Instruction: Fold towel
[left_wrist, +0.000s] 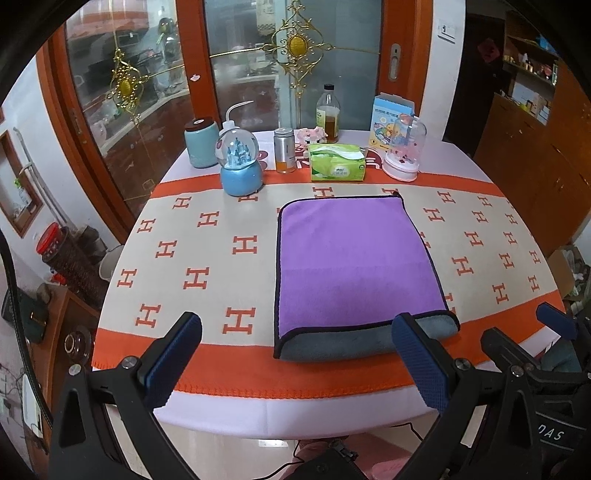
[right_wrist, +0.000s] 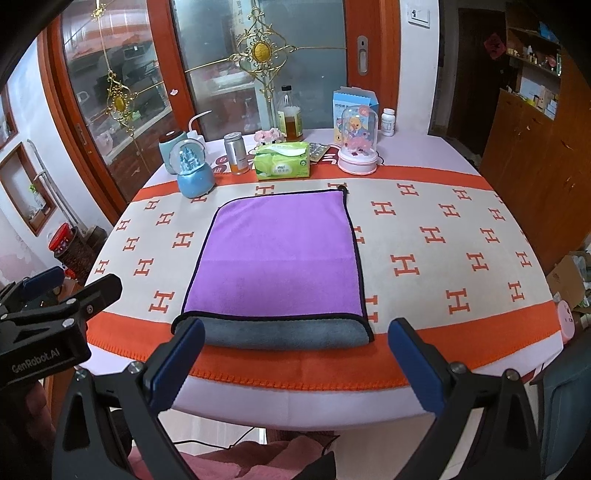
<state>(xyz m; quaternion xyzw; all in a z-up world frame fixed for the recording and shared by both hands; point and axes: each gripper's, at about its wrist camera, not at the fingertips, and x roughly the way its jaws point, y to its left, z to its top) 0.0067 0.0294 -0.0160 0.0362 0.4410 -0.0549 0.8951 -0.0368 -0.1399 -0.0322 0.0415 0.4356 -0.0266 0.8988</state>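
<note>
Both spread wide, left hand-held gripper (left_wrist: 295, 354) and right hand-held gripper (right_wrist: 295, 362), grasping nothing; towel (left_wrist: 351, 258) near corner at 5 o'clock blocked by a fingertip (left_wrist: 417, 354).

This was a lived-in home, most likely a dining room. A round table (left_wrist: 122, 332) stood covered with a cloth patterned in orange H shapes, and along its far edge sat household odds and ends — a castle snow globe (left_wrist: 241, 166), a green tissue pack (left_wrist: 337, 162), a bottle of amber liquid (left_wrist: 327, 114), a pill bottle (right_wrist: 388, 122) and a domed cartoon ornament (left_wrist: 404, 151). Behind them was a wood-framed glass door (left_wrist: 291, 62) with gilt ornaments, and kitchenware showed dimly through the glass. To the right stood brown wooden cabinets (right_wrist: 524, 155) beneath open shelves (right_wrist: 535, 55) of small jars and boxes — ordinary domestic clutter.
</note>
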